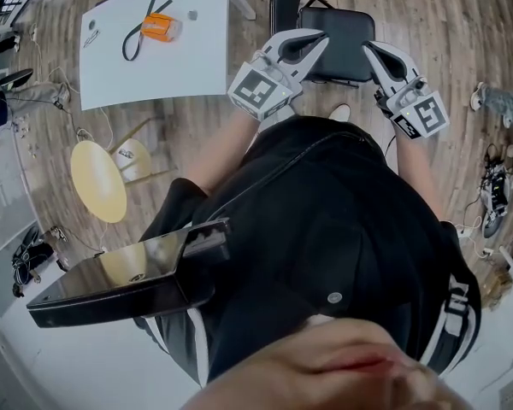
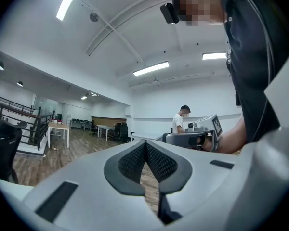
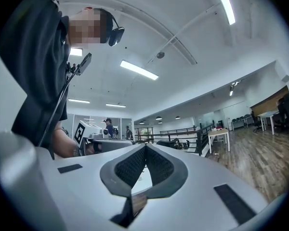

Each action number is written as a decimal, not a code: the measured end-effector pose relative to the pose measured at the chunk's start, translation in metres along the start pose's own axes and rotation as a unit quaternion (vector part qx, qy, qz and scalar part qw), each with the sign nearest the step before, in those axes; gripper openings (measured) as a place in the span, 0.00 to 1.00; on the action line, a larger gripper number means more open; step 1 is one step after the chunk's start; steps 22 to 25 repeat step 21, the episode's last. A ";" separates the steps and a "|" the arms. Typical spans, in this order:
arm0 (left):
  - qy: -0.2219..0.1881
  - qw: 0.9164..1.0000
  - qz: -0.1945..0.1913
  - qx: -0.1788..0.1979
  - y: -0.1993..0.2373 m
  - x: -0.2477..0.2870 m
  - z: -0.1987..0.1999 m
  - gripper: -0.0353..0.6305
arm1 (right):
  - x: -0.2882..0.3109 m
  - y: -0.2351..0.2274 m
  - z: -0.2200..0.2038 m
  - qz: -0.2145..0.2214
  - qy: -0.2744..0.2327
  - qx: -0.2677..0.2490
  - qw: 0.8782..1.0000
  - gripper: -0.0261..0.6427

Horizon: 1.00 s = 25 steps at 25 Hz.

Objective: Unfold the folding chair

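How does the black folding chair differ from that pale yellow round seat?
The black folding chair has a squarish dark seat; the pale yellow round seat has thin light legs. The chair stands straight ahead; the yellow seat sits off left. Both rest on the wooden floor.

A black folding chair [image 1: 335,39] shows against a brown wood-plank floor [image 1: 427,15], with the pale grey left gripper [image 1: 315,43] and right gripper [image 1: 373,51] each carrying black-and-white square markers. An orange object [image 1: 161,27] lies on the white table [image 1: 111,71] near a pale yellow round seat [image 1: 98,180]. The person's clothing [image 1: 325,220] is black with white stripes.
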State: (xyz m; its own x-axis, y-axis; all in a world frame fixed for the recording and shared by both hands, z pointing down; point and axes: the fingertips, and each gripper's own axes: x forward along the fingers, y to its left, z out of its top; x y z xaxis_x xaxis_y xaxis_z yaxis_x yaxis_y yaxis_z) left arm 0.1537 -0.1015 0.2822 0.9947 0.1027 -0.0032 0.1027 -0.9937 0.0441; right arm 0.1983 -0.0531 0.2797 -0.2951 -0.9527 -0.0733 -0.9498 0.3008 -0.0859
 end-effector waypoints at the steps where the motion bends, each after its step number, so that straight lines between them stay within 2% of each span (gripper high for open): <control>1: 0.000 1.000 0.002 -0.001 0.001 -0.001 0.000 0.06 | 0.001 0.001 0.000 0.000 0.001 -0.001 1.000 0.05; 25: 0.014 1.000 0.018 -0.005 0.005 -0.027 -0.006 0.06 | 0.016 0.015 -0.012 0.000 0.012 0.004 1.000 0.05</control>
